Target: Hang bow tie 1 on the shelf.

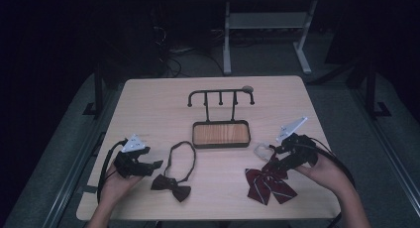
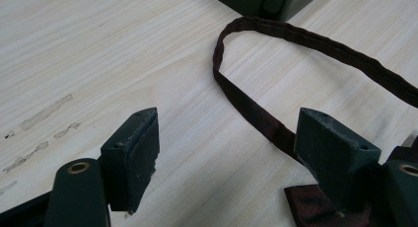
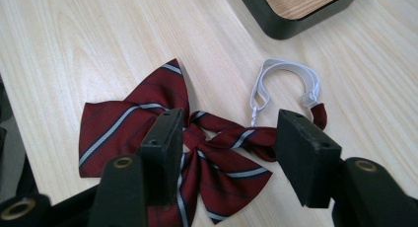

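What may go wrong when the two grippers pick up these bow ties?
The right gripper stands open over the striped bow tie; closing there may catch only one loose fold. The white elastic strap could snag. The left gripper straddles the dark band, which may slip out.

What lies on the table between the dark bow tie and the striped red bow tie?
Bare table lies between the dark bow tie and the striped red bow tie, as the high view shows.
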Action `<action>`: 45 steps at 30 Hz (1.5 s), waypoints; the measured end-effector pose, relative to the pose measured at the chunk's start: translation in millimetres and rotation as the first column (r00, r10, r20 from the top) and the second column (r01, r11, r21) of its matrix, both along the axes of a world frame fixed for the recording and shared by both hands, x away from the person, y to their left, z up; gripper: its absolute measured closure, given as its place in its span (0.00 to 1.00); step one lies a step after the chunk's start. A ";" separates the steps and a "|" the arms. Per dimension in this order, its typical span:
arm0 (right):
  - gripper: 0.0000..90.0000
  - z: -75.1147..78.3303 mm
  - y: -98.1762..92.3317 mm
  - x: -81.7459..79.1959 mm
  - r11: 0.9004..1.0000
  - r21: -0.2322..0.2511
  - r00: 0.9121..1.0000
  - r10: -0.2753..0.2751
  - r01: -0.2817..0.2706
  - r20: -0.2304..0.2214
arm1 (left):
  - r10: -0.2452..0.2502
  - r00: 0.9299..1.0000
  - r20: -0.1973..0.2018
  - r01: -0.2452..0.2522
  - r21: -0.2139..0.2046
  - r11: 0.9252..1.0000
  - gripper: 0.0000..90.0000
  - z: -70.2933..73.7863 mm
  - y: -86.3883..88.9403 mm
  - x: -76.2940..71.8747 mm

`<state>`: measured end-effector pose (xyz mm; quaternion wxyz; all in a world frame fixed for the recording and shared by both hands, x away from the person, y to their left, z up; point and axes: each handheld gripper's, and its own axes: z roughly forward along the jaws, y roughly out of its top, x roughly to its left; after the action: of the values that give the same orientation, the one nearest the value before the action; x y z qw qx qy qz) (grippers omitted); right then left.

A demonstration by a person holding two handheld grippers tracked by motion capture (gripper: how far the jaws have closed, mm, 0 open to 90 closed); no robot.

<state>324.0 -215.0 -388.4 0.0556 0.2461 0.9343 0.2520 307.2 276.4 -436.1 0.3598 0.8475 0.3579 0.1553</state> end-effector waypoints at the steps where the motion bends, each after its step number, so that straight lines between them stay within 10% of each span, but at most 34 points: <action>1: 0.51 0.0 1.7 1.7 1.000 -0.005 1.000 -0.004 0.003 -0.008 | -0.001 1.000 -0.003 0.001 0.004 1.000 0.28 -0.1 -0.5 -0.1; 45: 0.67 -30.0 8.3 77.8 0.992 -0.103 0.991 -0.083 0.072 -0.105 | -0.014 1.000 0.007 0.013 0.022 1.000 0.28 0.4 -2.9 0.0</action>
<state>401.9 -206.7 -418.5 0.0264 0.2927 0.9369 0.1894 307.2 273.5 -435.7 0.3530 0.8532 0.3492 0.1598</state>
